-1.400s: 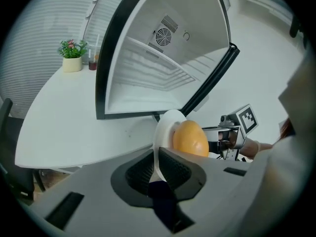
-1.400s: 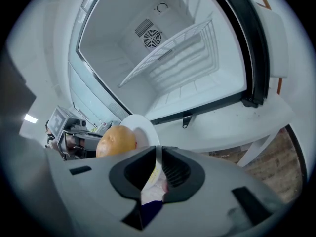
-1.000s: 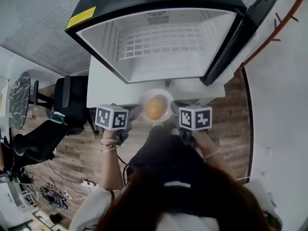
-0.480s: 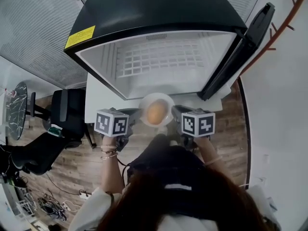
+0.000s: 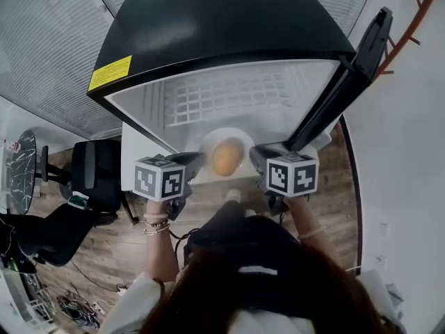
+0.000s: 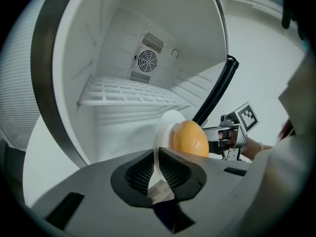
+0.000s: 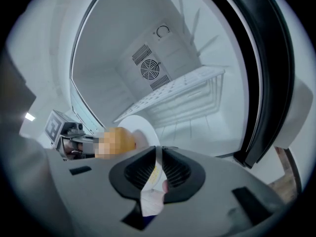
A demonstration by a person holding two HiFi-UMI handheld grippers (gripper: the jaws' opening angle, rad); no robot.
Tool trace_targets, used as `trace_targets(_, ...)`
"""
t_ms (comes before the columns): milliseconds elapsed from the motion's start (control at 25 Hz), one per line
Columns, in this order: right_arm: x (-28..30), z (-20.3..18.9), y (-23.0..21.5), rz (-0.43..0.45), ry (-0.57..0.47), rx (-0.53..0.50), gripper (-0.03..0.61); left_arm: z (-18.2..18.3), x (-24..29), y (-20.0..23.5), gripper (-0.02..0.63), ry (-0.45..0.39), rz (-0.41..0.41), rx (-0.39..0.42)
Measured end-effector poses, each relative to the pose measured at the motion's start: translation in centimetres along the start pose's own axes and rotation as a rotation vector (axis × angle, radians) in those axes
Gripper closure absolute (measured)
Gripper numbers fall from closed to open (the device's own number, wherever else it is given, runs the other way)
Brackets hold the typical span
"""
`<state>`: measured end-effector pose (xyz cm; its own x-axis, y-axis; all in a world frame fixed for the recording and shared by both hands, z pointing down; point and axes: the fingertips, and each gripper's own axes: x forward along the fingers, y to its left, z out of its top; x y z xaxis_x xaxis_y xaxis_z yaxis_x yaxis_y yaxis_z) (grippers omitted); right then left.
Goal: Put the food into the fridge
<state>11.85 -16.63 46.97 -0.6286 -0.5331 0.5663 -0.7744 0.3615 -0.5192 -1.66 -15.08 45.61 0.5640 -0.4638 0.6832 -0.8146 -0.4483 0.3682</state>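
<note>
A white plate [image 5: 224, 136] carries a round orange piece of food [image 5: 224, 157] just in front of the open fridge [image 5: 229, 19]. My left gripper [image 5: 194, 161] is shut on the plate's left rim. My right gripper [image 5: 256, 154] is shut on its right rim. In the left gripper view the plate [image 6: 165, 127] stands edge-on between the jaws, with the food [image 6: 190, 138] beyond. In the right gripper view the plate [image 7: 143, 127] is pinched the same way. The fridge's white inside holds a bare wire shelf [image 5: 229, 92].
The fridge door [image 5: 351, 65] stands open on the right, close to my right gripper. A black office chair [image 5: 90, 172] stands to the left on the wooden floor [image 5: 111, 249]. A white wall [image 5: 403, 152] runs along the right.
Both grippers have carried the plate forward, closer to the fridge opening. The grip on the plate has not changed.
</note>
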Motion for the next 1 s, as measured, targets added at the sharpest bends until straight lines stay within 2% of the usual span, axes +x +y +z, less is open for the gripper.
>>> trace_targets(480,-0.5,5.8,1.2,0.008,-0.071,-0.063,0.535,4.8,-1.3,0.3,0.577,-0.088,0.05,0.007)
trace_targets(1000,-1.2,10.6,1.5,0.018,-0.159,-0.062,0.535,9.6,-2.0,0.2,0.574,-0.229,0.083,0.032)
